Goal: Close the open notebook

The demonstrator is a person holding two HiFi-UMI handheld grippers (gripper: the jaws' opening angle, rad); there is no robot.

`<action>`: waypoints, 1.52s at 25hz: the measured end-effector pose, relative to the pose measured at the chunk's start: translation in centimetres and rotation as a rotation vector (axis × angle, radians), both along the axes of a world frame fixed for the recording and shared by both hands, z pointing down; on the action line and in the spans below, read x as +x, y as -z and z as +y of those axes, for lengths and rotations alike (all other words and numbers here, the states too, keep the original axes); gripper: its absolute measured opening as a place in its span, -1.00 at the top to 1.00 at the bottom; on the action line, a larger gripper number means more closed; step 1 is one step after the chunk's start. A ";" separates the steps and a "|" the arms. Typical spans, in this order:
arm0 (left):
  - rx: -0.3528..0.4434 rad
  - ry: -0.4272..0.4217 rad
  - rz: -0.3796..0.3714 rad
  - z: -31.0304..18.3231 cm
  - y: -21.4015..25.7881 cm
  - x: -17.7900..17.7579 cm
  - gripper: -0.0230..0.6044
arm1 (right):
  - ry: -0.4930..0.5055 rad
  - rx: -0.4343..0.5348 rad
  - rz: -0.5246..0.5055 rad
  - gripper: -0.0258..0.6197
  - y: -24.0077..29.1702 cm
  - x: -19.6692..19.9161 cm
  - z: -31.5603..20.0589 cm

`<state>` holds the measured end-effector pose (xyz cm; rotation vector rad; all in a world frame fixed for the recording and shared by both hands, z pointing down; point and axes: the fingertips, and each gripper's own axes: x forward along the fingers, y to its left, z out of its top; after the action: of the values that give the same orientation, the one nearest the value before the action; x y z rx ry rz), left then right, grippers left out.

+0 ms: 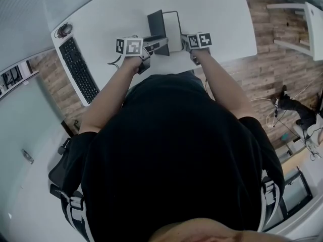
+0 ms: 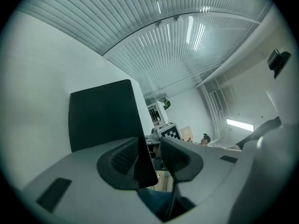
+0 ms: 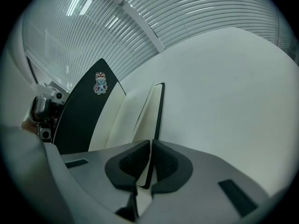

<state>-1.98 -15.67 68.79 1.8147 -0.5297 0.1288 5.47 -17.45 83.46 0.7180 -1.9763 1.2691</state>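
The notebook lies on the white table (image 1: 222, 14), its black left cover (image 1: 156, 28) lifted up over the white pages (image 1: 172, 30). My left gripper (image 1: 151, 46) straddles that raised cover (image 2: 103, 113): the cover leans on the left pad (image 2: 124, 155), and a gap shows before the right pad, so the jaws are open. My right gripper (image 1: 194, 45) is shut on the notebook's thin black right-hand cover edge (image 3: 160, 106), which runs down between its pads (image 3: 150, 146). A small cartoon sticker (image 3: 99, 83) marks the raised cover (image 3: 81, 118).
A black keyboard (image 1: 78, 69) lies along the table's left side, with a small round object (image 1: 64, 31) at its far end. Ribbed glass walls stand behind the table. White furniture (image 1: 303, 29) and cables sit on the wooden floor at right.
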 end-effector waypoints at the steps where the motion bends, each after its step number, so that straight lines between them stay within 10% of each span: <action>1: 0.003 0.006 0.010 0.1 0.4 0.0 0.43 | 0.004 0.005 0.004 0.77 0.3 0.0 0.1; 19: 0.074 0.042 -0.026 -0.4 0.9 -2.1 0.84 | -0.022 0.159 -0.004 0.78 5.8 1.8 -2.2; 31: 0.261 0.211 -0.136 -3.2 2.8 -5.1 0.85 | -0.067 0.264 -0.049 0.78 10.4 2.2 -4.8; 38: 0.239 0.227 -0.147 -3.0 1.7 -4.7 0.85 | -0.072 0.348 -0.068 0.79 12.1 2.9 -6.2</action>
<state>-6.68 -18.70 67.14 1.9705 -0.8817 0.0447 8.41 -23.66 71.36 0.9293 -2.2746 1.0099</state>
